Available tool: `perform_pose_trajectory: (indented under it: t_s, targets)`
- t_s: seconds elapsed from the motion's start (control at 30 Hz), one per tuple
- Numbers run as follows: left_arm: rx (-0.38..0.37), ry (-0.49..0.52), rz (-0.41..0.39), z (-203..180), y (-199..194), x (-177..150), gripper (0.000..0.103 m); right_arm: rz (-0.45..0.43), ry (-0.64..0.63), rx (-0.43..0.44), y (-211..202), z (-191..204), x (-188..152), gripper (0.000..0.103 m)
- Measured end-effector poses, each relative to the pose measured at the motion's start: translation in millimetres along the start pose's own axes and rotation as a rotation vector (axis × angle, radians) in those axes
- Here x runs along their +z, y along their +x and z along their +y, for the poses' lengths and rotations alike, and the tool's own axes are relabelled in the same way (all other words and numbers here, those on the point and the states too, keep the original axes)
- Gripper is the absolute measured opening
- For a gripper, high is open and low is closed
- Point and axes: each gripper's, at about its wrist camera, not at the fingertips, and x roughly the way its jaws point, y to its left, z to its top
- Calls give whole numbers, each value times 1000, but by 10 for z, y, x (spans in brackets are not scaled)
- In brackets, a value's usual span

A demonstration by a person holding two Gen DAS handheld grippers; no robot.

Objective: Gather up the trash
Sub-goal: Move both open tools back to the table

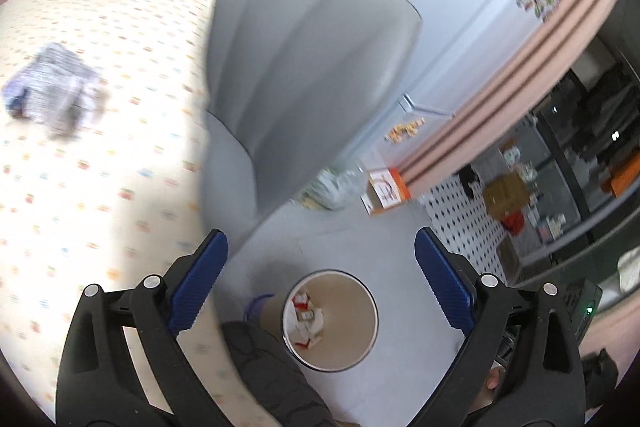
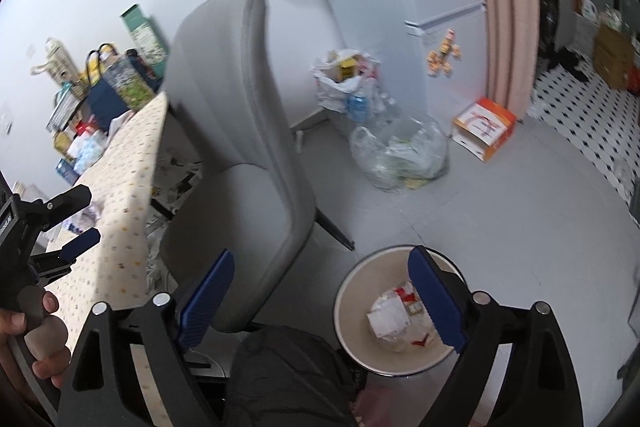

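To your left the worktop (image 2: 120, 227) runs to a cloth-covered edge, with a crumpled wrapper (image 1: 52, 87) lying on it well back from that edge. A grey chair (image 2: 240, 131) stands just beside the worktop, and right of it the grey floor (image 2: 500, 227) lies open. The bin (image 2: 352, 339) sits on that floor near your knee, holding white and red paper scraps (image 2: 396, 319). Farther back a clear bag (image 2: 400, 155) of rubbish and an orange box (image 2: 484, 127) rest near the wall. Your left tongs (image 1: 320, 267) gape wide with nothing between them, above the bin. Your right tongs (image 2: 320, 291) gape wide too, holding nothing.
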Motion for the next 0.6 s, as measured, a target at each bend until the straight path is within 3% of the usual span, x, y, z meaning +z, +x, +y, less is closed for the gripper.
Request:
perform_pose_trajectory:
  t_s: [0.6]
  targets:
    - [130, -206, -189, 1299, -949, 177, 94, 6, -238, 167, 197, 1566, 152, 94]
